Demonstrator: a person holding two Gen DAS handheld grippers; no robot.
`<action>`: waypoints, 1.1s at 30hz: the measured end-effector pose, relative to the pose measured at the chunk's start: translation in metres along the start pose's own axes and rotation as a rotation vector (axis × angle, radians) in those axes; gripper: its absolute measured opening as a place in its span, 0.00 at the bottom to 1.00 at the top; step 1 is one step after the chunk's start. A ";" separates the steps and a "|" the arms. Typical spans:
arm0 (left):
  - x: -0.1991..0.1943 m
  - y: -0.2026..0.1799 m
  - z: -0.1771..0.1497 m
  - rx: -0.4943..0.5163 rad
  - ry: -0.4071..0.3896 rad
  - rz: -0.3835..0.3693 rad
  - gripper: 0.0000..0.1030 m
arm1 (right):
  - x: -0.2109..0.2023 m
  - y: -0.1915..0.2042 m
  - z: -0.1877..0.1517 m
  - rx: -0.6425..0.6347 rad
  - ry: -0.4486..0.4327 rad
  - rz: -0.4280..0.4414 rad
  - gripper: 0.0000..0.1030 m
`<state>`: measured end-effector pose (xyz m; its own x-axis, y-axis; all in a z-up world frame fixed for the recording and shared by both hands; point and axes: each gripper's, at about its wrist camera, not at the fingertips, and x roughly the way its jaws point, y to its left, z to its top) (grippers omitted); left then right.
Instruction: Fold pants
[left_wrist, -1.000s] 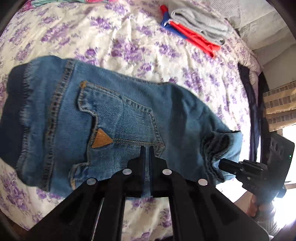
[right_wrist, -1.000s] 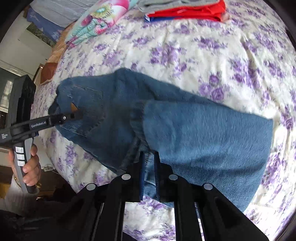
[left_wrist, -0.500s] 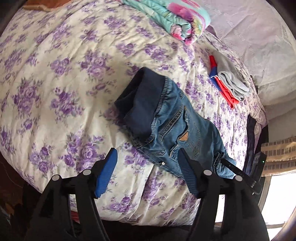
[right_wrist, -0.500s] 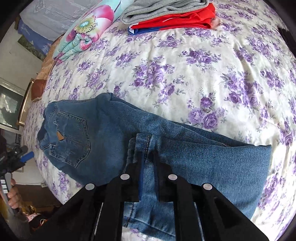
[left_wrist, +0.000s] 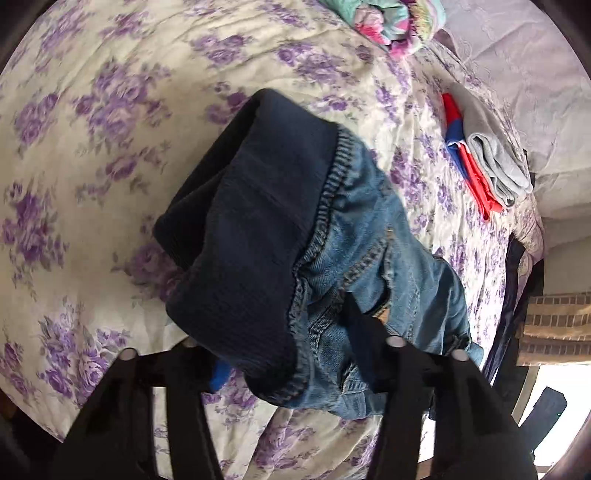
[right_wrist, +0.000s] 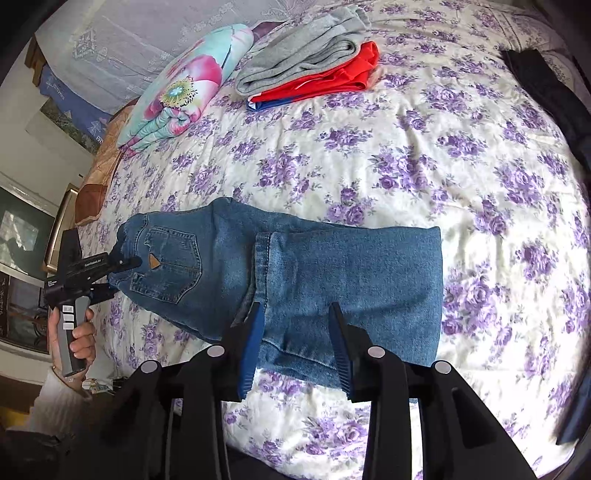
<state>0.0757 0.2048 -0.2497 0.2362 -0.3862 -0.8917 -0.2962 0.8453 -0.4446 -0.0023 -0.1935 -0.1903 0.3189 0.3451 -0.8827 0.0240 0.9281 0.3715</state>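
Left wrist view first: the jeans (left_wrist: 373, 258) are lying bunched on the flowery bedspread (left_wrist: 92, 147), with the dark ribbed waistband (left_wrist: 251, 236) flopping toward the near left. The left gripper (left_wrist: 288, 354) is sitting right at that waistband with the band between its fingers; its jaws have just been closing from a wider gap, but I can't tell if the pads are actually pinching yet. A stack of gray and red clothes (left_wrist: 480, 162) is sitting off to the far right.

Right wrist view: the jeans (right_wrist: 332, 273) are lying folded across the bed, pocket end to the left, folded leg to the right. The right gripper (right_wrist: 299, 347) has just been opening, and its blue pads are standing apart over the near denim edge, gripping nothing. A hand (right_wrist: 74, 332) is holding the left gripper (right_wrist: 122, 273) at the waistband end. A floral pillow (right_wrist: 184, 85) is lying at the far left.
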 end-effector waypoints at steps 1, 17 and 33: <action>-0.008 -0.008 -0.001 0.044 -0.026 0.016 0.33 | 0.000 0.000 -0.003 0.002 0.006 0.003 0.35; -0.045 -0.073 -0.031 0.385 -0.177 0.137 0.31 | 0.137 0.119 -0.007 -0.305 0.290 0.161 0.25; -0.042 -0.061 -0.030 0.359 -0.190 0.121 0.23 | 0.166 0.115 0.062 -0.298 0.245 -0.013 0.00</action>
<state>0.0558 0.1581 -0.1876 0.3961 -0.2299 -0.8889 0.0007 0.9682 -0.2501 0.1124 -0.0385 -0.2760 0.0842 0.3226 -0.9428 -0.2612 0.9202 0.2915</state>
